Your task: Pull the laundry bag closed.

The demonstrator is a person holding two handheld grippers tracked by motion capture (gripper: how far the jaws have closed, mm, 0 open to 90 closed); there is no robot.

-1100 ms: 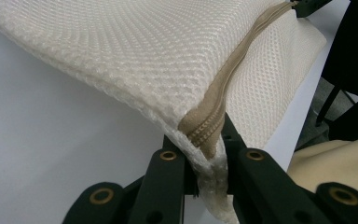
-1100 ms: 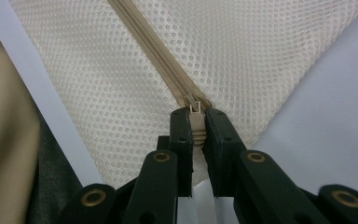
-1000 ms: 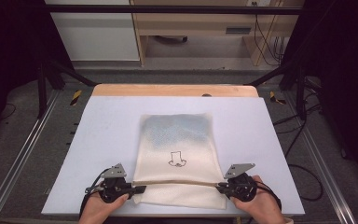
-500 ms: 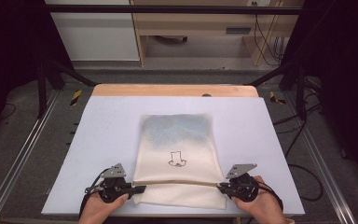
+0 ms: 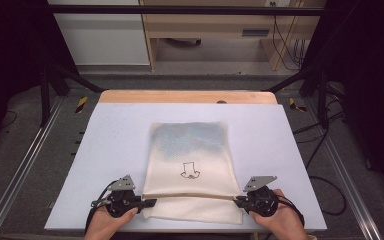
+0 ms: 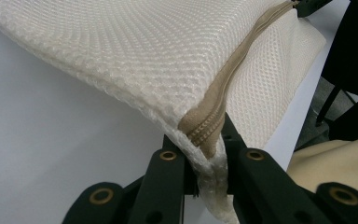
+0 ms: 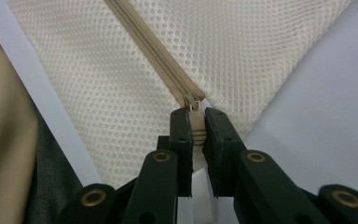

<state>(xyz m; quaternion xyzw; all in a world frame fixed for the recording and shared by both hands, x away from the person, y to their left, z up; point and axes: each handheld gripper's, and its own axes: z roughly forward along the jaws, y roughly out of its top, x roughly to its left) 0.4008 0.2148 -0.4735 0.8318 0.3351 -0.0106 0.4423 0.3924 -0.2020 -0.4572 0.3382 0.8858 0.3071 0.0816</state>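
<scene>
As nothing has shifted, left gripper point(image 6: 204, 175) pinching mesh bag point(image 5: 190, 165) corner, right gripper point(image 7: 196, 140) pinching zipper pull point(image 7: 195, 122).

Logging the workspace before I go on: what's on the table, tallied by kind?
Cream mesh bag with tan zipper: 1
Grippers, left gripper and right gripper, each shut on a zipper end: 2
Total: 3

The bag point(image 5: 190, 165) is cream mesh cloth, open-weave and rough, with a tan woven zip point(image 7: 154, 51) along its near edge. The worktop point(image 5: 105, 150) looks smooth, matt and pale, its far edge bare wood. The fingers point(image 7: 181, 135) are matt black plastic with brass-coloured rivets.
</scene>
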